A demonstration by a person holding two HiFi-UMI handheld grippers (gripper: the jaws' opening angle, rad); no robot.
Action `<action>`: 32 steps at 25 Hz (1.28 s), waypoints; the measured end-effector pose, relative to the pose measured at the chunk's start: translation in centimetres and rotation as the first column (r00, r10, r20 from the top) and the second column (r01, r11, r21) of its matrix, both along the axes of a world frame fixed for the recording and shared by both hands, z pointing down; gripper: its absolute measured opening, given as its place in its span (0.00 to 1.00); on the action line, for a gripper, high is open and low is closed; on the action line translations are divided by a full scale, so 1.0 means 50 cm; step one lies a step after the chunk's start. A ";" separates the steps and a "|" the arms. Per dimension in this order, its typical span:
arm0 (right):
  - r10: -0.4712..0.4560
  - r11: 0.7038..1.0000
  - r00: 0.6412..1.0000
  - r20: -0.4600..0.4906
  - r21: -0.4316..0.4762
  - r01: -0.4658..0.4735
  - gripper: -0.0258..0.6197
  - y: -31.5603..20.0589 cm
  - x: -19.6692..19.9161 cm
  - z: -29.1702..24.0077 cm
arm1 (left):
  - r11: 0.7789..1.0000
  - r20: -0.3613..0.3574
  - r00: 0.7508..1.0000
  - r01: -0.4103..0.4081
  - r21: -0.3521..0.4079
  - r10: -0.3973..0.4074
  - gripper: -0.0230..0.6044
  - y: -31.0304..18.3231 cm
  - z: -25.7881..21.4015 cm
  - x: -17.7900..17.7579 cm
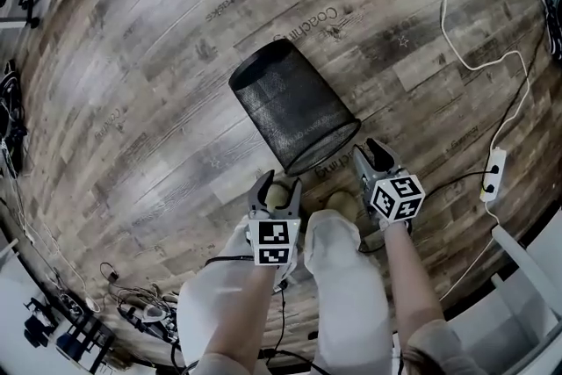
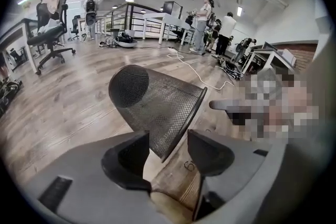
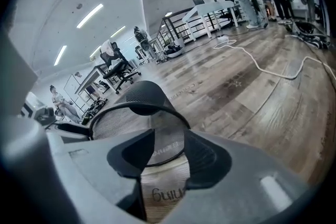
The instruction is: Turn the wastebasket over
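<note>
Head view first: the black mesh wastebasket lies on its side on the wood floor. Its open mouth faces the two claws and its closed base points away from them. The left claw sits just short of the rim's near-left part, and the right claw is just beside the rim's right edge. A white cable trails across the boards well beyond the right claw.

Over to the left gripper view: the left claw has its jaws standing wide apart. The wastebasket is right in front, and the lowest stretch of its rim dips into the gap. It runs closer to the left jaw, but neither pad presses on it, so nothing is gripped. An office chair stands far off beyond the left jaw.

Now the right gripper view: the right claw is open too, with a clear gap between the jaws. The wastebasket lies ahead and to the left. Its dark rim curves across the gap just past the fingertips, printed floorboards show through, and no pad is on it.
</note>
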State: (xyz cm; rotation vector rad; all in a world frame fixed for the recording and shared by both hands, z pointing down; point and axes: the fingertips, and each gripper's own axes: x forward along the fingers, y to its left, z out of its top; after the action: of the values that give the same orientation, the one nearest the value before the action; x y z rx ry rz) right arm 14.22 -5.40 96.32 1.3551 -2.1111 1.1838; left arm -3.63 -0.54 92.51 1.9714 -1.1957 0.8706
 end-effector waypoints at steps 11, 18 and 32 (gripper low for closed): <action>-0.041 0.994 0.999 -0.007 0.103 0.042 0.33 -0.082 -0.013 0.070 | 0.998 0.085 0.995 -0.051 0.041 0.047 0.39 -0.006 0.077 0.008; -0.073 0.985 0.997 -0.016 0.155 0.075 0.32 -0.103 -0.030 0.087 | 0.997 0.069 0.997 -0.041 0.065 0.037 0.39 -0.014 0.091 0.000; -0.172 0.974 0.976 -0.132 0.125 0.188 0.18 -0.089 -0.061 0.061 | 0.993 0.045 0.992 0.120 -0.016 -0.119 0.39 -0.012 0.091 -0.062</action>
State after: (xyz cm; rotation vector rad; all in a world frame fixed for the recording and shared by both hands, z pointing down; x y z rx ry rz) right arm 11.15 -9.83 99.34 1.2263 -2.2089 0.8778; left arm -6.73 -1.14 97.07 1.8541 -1.3117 0.8639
